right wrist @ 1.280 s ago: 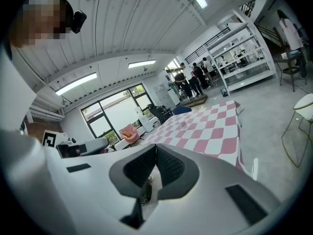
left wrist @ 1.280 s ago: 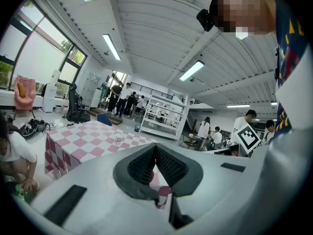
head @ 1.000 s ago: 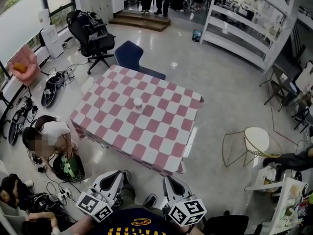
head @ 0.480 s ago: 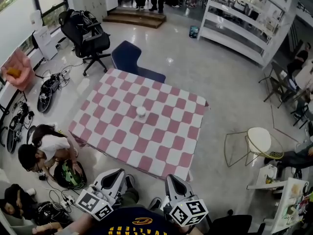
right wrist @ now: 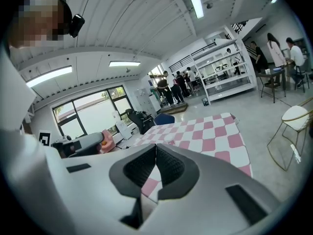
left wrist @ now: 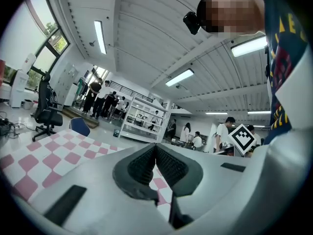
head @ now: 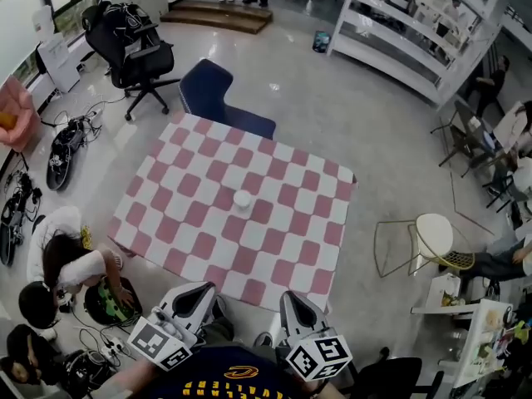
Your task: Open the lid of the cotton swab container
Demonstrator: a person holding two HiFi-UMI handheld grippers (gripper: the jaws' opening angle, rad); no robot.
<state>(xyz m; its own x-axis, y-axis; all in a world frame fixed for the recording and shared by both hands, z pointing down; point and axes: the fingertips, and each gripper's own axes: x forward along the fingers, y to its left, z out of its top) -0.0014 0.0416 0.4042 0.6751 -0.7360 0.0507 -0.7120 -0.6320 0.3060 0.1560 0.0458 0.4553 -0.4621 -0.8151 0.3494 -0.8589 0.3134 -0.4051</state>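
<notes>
A small white round cotton swab container (head: 242, 199) stands near the middle of the table with the pink-and-white checked cloth (head: 199, 223); its lid looks closed. My left gripper (head: 197, 293) and right gripper (head: 293, 299) hang side by side below the table's near edge, far short of the container. Both are shut with nothing between the pads. The left gripper view shows its shut jaws (left wrist: 156, 148) against the checked cloth (left wrist: 39, 155). In the right gripper view the shut jaws (right wrist: 156, 148) point along the cloth (right wrist: 205, 131); a tiny white spot that may be the container (right wrist: 169, 142) sits there.
A blue chair (head: 218, 96) stands at the table's far side and a black office chair (head: 131, 50) further left. A person (head: 62, 260) crouches on the floor left of the table among cables. A round wire-frame stool (head: 428, 239) is to the right, white shelving (head: 416, 32) behind.
The head view has shifted: the table and container sit slightly lower and closer in the frame. The crouching person has leaned lower. Both grippers stay shut in about the same place.
</notes>
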